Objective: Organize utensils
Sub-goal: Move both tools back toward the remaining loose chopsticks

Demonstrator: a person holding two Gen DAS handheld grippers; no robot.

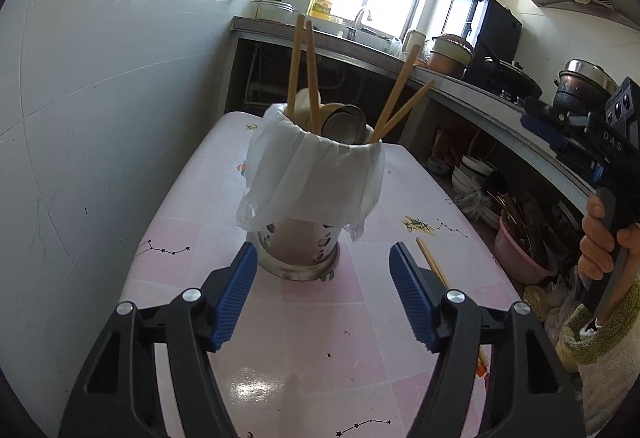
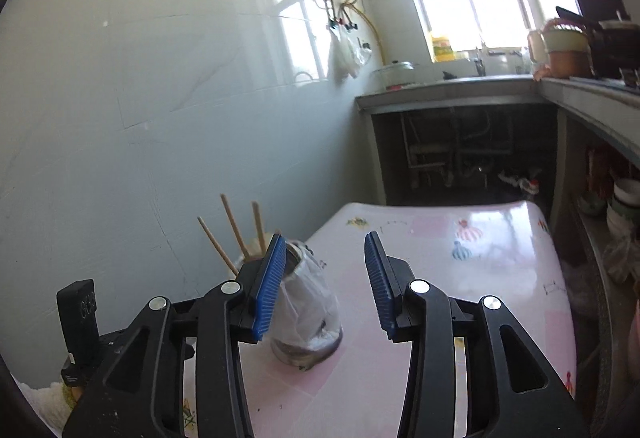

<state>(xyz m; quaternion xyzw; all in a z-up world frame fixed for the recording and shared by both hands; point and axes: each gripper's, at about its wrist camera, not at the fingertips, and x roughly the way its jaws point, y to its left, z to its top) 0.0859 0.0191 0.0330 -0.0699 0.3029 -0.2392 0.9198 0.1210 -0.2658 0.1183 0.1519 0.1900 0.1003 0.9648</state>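
A metal utensil holder (image 1: 298, 250) lined with a white plastic bag (image 1: 312, 178) stands upright on the pink table (image 1: 320, 338). Wooden chopsticks (image 1: 304, 70) and spoons (image 1: 344, 122) stick out of it. My left gripper (image 1: 322, 254) is open just in front of the holder's base, with nothing between its pads. A loose pair of chopsticks (image 1: 432, 266) lies on the table by its right finger. A hand holds my right gripper (image 1: 540, 122) up to the right of the holder. In the right wrist view that gripper (image 2: 325, 238) is open and empty, with the holder (image 2: 308, 310) just below its left finger.
A tiled wall (image 1: 100, 118) runs along the table's left side. A kitchen counter (image 1: 480, 98) with pots passes on the right, with bowls and a pink basin (image 1: 516, 254) under it. Small yellow scraps (image 1: 418, 225) lie on the table right of the holder.
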